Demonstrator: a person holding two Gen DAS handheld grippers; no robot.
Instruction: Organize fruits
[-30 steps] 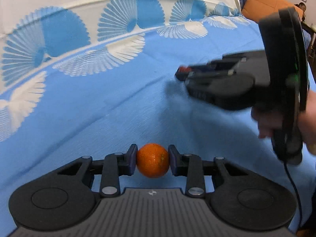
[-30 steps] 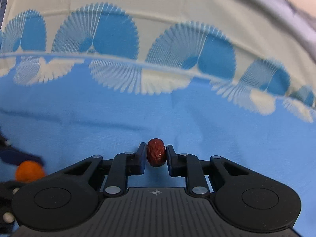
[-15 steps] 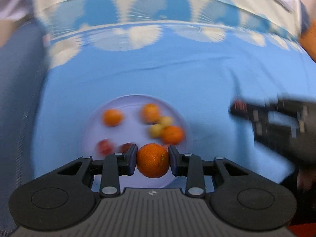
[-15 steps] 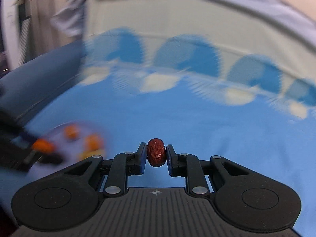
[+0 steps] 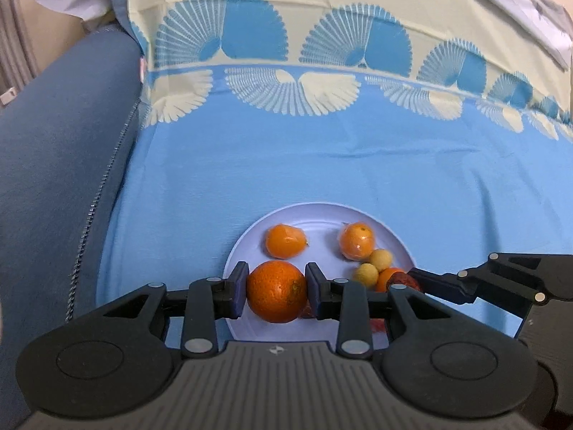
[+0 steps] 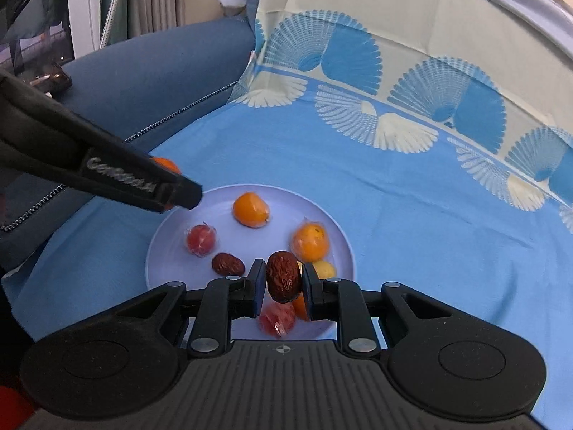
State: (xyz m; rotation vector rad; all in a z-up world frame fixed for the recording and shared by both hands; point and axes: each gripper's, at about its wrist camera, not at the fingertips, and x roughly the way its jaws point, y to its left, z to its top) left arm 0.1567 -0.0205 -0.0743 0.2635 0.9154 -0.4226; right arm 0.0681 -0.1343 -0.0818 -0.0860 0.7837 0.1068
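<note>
Now both over plate [image 6: 343, 247]: left tool [image 5: 276, 290] clamps orange [image 5: 276, 291], right tool [image 6: 280, 281] pinches red date [image 6: 283, 281]; crowded fruit below, so a dropped orange may roll onto the bedsheet [image 5: 322, 172], tools may clash

Four oranges [image 5: 276, 295], two dates [image 6: 283, 281], one plate [image 6: 279, 208]

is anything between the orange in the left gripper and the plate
Nothing visible: the orange hangs in the left gripper over a bare patch of the plate, with the other fruit lying farther along.
</note>
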